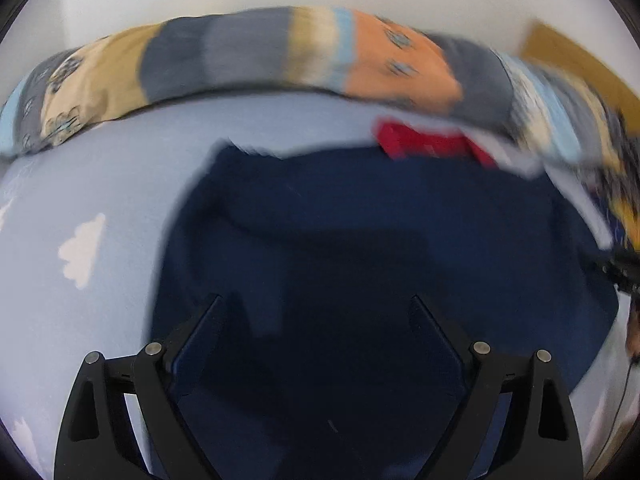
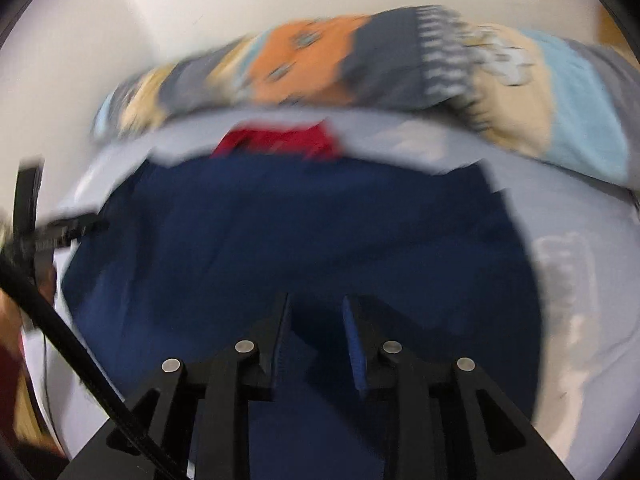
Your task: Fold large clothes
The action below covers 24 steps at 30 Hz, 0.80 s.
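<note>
In the left wrist view, the sheet is seen at nine o'clock with a white cloud print, and the navy garment is spread across the centre. The left gripper is held wide apart over it, nothing between the fingers. A red cloth lies at one o'clock, just beyond the garment's far edge, below the patterned quilt. A brown board (blurred) is shown only here, at two o'clock. In the right wrist view, a black cable is seen only at eight o'clock. The right gripper is narrowed; whether cloth is pinched cannot be told. No containers are seen.
</note>
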Each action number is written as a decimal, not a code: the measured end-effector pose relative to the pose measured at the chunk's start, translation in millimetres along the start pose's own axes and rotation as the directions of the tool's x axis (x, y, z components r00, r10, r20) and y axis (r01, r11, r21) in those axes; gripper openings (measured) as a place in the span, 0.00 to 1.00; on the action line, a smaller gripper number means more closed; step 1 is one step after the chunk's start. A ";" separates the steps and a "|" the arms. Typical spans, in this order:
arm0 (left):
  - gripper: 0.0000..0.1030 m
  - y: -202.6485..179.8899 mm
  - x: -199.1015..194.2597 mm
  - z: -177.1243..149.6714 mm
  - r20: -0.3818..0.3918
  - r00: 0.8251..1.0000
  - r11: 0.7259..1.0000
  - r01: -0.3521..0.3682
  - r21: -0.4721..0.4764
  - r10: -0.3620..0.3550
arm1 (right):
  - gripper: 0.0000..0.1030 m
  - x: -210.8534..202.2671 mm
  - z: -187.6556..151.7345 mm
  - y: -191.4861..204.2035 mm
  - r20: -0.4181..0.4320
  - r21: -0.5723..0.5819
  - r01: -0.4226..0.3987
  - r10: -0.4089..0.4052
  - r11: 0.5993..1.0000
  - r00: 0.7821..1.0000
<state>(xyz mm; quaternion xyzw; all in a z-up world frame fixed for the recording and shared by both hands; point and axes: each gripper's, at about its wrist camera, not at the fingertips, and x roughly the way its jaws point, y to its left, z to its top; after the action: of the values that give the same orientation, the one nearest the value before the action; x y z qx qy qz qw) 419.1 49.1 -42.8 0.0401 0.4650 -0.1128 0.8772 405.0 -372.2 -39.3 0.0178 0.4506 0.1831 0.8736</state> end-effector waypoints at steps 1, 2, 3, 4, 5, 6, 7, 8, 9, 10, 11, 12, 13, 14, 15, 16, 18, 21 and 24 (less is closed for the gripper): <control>0.89 -6.8 2.0 -9.3 -0.019 0.999 0.999 -0.033 0.036 0.033 | 0.28 4.0 -9.2 5.3 -0.025 -0.027 0.008 -0.009 1.000 1.000; 0.89 -6.9 6.7 -20.0 -0.039 0.997 0.996 -0.063 0.064 0.065 | 0.27 7.1 -21.9 4.7 -0.050 -0.051 0.037 -0.040 0.998 0.998; 0.90 -0.9 8.8 -28.3 -0.043 0.996 0.996 -0.070 0.063 0.073 | 0.26 7.2 -30.4 -0.1 -0.050 -0.058 0.067 -0.070 0.996 0.996; 0.90 7.5 7.0 -34.5 -0.044 0.997 0.997 -0.062 0.040 0.063 | 0.26 3.0 -38.6 -8.4 -0.040 -0.048 0.082 -0.084 0.995 0.996; 0.91 18.2 3.2 -39.1 -0.045 0.996 0.997 -0.073 0.013 0.073 | 0.26 -2.0 -45.9 -21.4 -0.046 -0.027 0.136 -0.137 0.990 0.990; 0.91 28.8 -0.8 -43.3 -0.048 0.995 0.996 -0.093 -0.011 0.092 | 0.26 -9.1 -52.8 -37.8 -0.047 0.008 0.177 -0.177 0.984 0.983; 0.91 42.9 -6.2 -47.4 -0.063 0.991 0.992 -0.123 -0.040 0.120 | 0.23 -20.2 -60.6 -58.6 -0.040 0.065 0.179 -0.176 0.982 0.983; 0.91 51.9 -9.5 -50.5 -0.074 0.988 0.988 -0.140 -0.062 0.136 | 0.20 -30.7 -66.1 -72.1 -0.030 0.115 0.151 -0.148 0.982 0.988; 0.91 62.0 -17.3 -54.7 -0.082 0.986 0.984 -0.154 -0.092 0.147 | 0.20 -41.7 -70.5 -81.4 -0.022 0.159 0.154 -0.152 0.975 0.988; 0.91 67.9 -28.8 -58.2 -0.065 0.988 0.982 -0.149 -0.120 0.142 | 0.20 -52.8 -72.7 -82.6 -0.019 0.169 0.208 -0.208 0.963 0.978; 0.90 69.1 -38.2 -60.6 -0.049 0.990 0.982 -0.141 -0.130 0.135 | 0.26 -58.3 -71.1 -74.8 -0.015 0.146 0.253 -0.253 0.956 0.967; 0.90 65.5 -49.2 -61.7 -0.031 0.991 0.982 -0.135 -0.132 0.132 | 0.28 -63.5 -69.5 -63.6 -0.002 0.115 0.266 -0.268 0.957 0.964; 0.90 55.1 -62.7 -61.8 0.008 0.993 0.986 -0.114 -0.124 0.116 | 0.28 -67.9 -68.1 -49.4 0.014 0.088 0.246 -0.248 0.965 0.969; 0.91 46.3 -69.2 -61.4 0.029 0.995 0.990 -0.090 -0.110 0.094 | 0.28 -70.1 -65.6 -31.8 0.025 0.069 0.187 -0.189 0.980 0.982; 0.91 31.4 -74.4 -61.2 0.045 0.997 0.995 -0.057 -0.078 0.061 | 0.28 -69.1 -65.0 -14.9 0.031 0.054 0.120 -0.122 0.991 0.992; 0.91 15.4 -75.4 -62.0 0.049 0.998 0.998 -0.044 -0.033 0.046 | 0.28 -65.5 -65.8 -0.2 0.028 0.038 0.069 -0.070 0.997 0.997; 0.91 -1.6 -66.7 -68.7 0.018 0.999 0.998 -0.041 0.043 0.040 | 0.28 -50.7 -73.4 25.2 -0.023 -0.013 0.029 -0.030 0.999 0.999; 0.91 -2.5 -37.0 -86.8 -0.081 0.993 0.991 -0.082 0.105 0.091 | 0.28 -34.4 -94.9 16.8 -0.095 -0.013 0.057 -0.058 0.998 0.994; 0.92 14.8 -37.8 -92.4 -0.109 0.992 0.997 -0.052 0.061 0.058 | 0.26 -45.5 -114.2 -29.6 -0.117 0.080 0.093 -0.083 0.992 0.990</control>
<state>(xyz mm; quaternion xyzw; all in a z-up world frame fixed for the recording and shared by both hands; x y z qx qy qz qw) 327.6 85.8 -64.2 0.0845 0.5083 -0.0995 0.8512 299.4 -430.4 -77.3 0.0248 0.5074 0.1255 0.8522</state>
